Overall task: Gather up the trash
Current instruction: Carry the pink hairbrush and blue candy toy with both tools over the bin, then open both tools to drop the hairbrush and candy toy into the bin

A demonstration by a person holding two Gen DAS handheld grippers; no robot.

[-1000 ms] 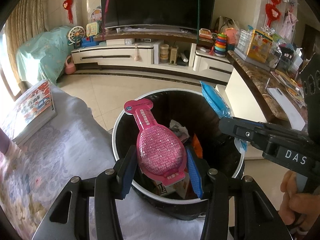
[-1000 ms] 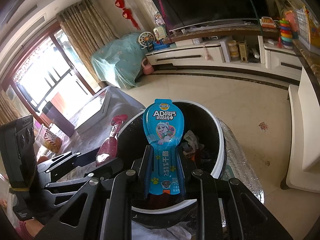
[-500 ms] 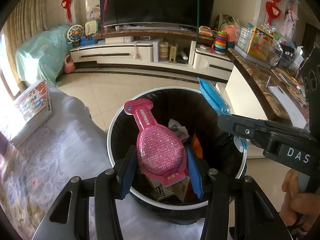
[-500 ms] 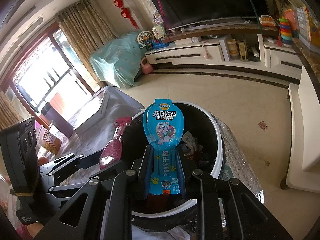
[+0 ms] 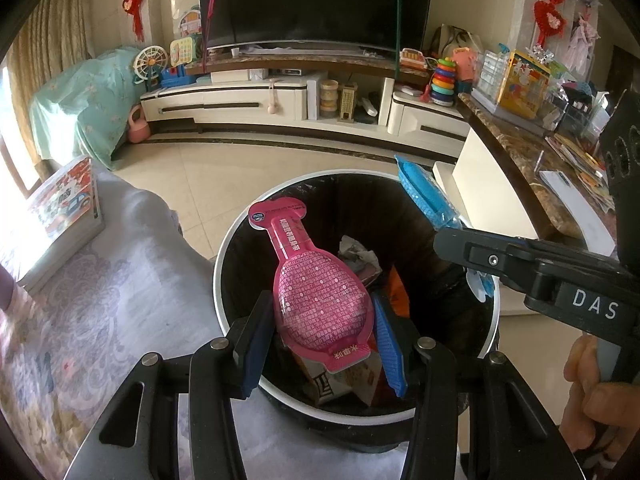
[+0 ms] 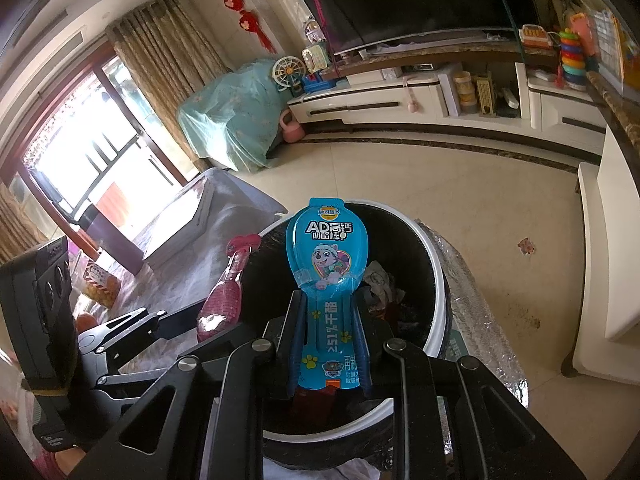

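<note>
Both hands carry glossy plastic wrappers over the round trash bin (image 5: pixel 224 264), whose white rim circles a black liner. Left gripper (image 5: pixel 320 336) clamps a pink bulb-shaped wrapper (image 5: pixel 316 300) between blue ribbed pads; right gripper (image 6: pixel 329 340) pinches a blue wrapper (image 6: pixel 326 248) by its narrow tail. Crumpled paper (image 5: pixel 358 250) lies inside, with open room around it.

Blue wrapper (image 6: pixel 326 256) above bin (image 6: pixel 436 276)
</note>
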